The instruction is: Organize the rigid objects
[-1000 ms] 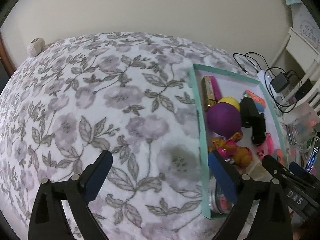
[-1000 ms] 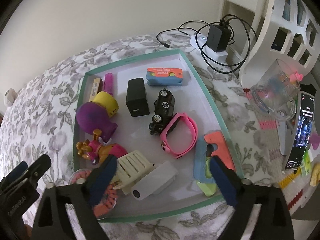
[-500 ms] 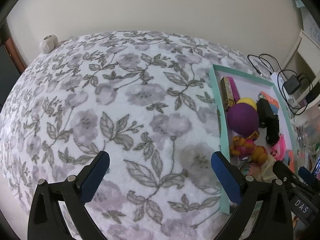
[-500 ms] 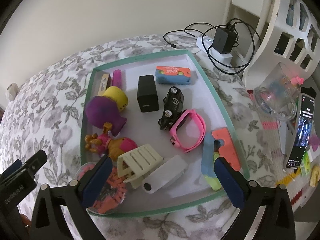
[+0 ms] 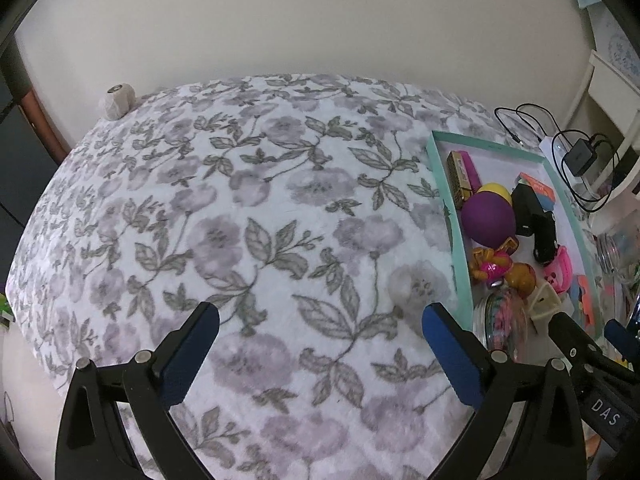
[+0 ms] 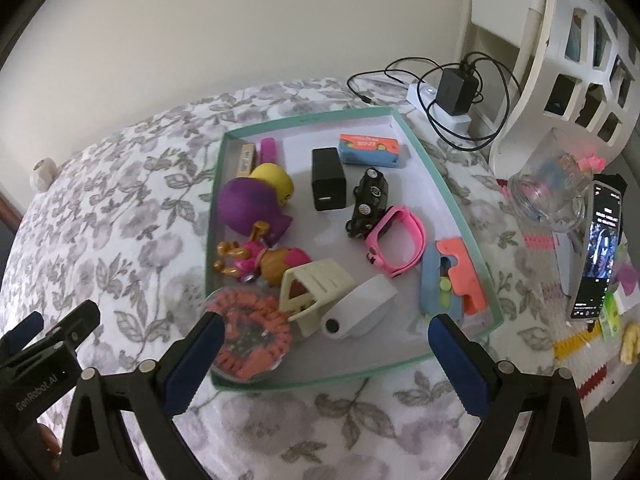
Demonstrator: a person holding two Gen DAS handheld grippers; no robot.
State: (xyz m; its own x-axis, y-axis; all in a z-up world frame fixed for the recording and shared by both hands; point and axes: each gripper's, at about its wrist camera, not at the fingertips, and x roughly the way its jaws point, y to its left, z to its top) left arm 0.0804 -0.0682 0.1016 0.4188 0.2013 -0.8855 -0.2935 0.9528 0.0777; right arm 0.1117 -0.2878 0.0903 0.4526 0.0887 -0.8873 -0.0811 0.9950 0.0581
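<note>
A teal-rimmed tray [image 6: 444,184] lies on a floral blanket [image 5: 240,220] and holds several small items: a purple and yellow toy [image 6: 248,204], a black charger cube [image 6: 328,184], a black toy car [image 6: 368,200], a pink watch [image 6: 396,240], a cream toy house [image 6: 316,292] and a round clear case of orange pieces [image 6: 248,336]. My right gripper [image 6: 324,352] is open and empty above the tray's near edge. My left gripper [image 5: 320,344] is open and empty over bare blanket, left of the tray [image 5: 450,216].
A power strip with a black charger and cables [image 6: 452,92] lies behind the tray. A glass jar [image 6: 552,192] and a lit phone [image 6: 600,248] stand to the right, by a white shelf [image 6: 580,52]. A small pale ball [image 5: 116,100] sits at the blanket's far left edge.
Both grippers have pulled back and up, so the tray looks smaller and farther. The left view has swung left, with more blanket in it. Both stay open and empty.
</note>
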